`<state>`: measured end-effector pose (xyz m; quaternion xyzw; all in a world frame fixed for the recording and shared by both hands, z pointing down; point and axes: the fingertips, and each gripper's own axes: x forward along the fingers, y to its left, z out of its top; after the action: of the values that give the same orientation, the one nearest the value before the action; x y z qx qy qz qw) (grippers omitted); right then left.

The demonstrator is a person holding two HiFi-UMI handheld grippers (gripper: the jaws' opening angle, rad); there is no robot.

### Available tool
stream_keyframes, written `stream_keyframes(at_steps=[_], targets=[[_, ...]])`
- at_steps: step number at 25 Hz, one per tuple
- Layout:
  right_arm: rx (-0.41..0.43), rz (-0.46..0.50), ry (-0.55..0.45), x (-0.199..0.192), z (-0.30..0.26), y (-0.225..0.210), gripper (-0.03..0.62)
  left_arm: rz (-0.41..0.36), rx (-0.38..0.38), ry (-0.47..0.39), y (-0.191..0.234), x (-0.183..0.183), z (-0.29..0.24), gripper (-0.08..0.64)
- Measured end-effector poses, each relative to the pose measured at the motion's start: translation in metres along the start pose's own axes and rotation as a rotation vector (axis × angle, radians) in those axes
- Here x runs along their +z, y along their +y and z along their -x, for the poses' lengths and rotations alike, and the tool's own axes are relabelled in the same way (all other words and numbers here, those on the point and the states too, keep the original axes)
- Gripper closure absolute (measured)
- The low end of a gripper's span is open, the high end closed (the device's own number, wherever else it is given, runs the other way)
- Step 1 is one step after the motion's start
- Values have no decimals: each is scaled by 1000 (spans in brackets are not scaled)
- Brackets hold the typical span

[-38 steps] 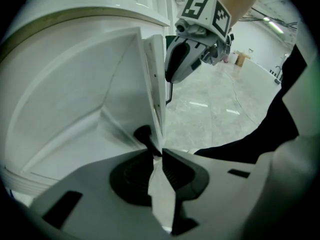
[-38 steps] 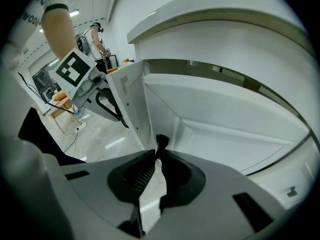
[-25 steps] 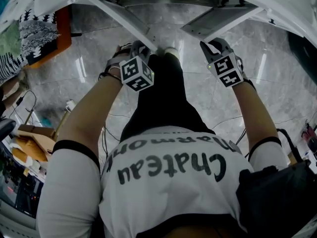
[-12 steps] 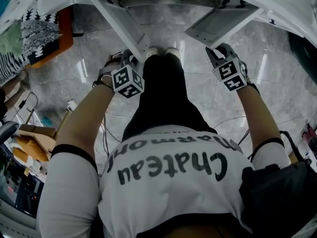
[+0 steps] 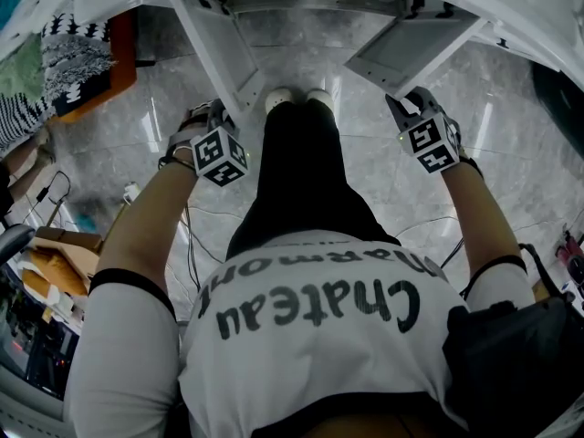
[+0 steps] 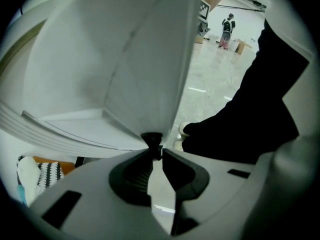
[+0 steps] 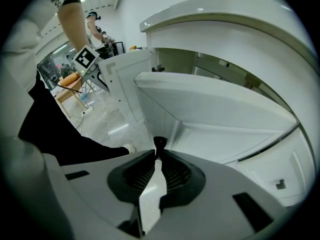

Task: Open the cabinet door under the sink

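On the cabinet (image 7: 220,39), the left door (image 5: 224,48) and right door (image 5: 415,42) stand swung out; I can't make out what is inside. My left gripper (image 6: 156,153) is clamped on the left knob (image 6: 151,138) and my right gripper (image 7: 157,156) on the right knob (image 7: 160,143), both angled steeply down.

Fig. 1: below me, glossy grey marble floor (image 5: 511,162) carrying my white shoes (image 5: 277,99), with a white plug block (image 5: 130,192) and loose cable (image 5: 58,172) at left.

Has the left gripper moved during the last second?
Yes. In the head view the left gripper, shut on the door knob, has moved left, away from the leg.
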<state>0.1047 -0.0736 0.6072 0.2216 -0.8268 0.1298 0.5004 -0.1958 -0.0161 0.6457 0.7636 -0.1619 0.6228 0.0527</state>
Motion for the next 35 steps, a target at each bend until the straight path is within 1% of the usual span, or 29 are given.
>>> stream_keyframes(at_steps=[7,11,17,23,29,35], targets=[[6,19,31,-20,8,1,557,-37,-1,50,2,-26,3,515],[0,17,43,-29,12,1,557,-19,8,56,2,-29,4,515],[-5,26,54,-41,18,-1,557,-34,10,59,3,-32,5,515],[8,72,74,-56,25,-3,557,-62,15,64,5,-44,8,515],[22,110,89,-68,29,-6,557,-68,25,65,7,-48,8,515],[30,140,127,-82,36,-9,556,-101,22,71,10,-62,12,514]])
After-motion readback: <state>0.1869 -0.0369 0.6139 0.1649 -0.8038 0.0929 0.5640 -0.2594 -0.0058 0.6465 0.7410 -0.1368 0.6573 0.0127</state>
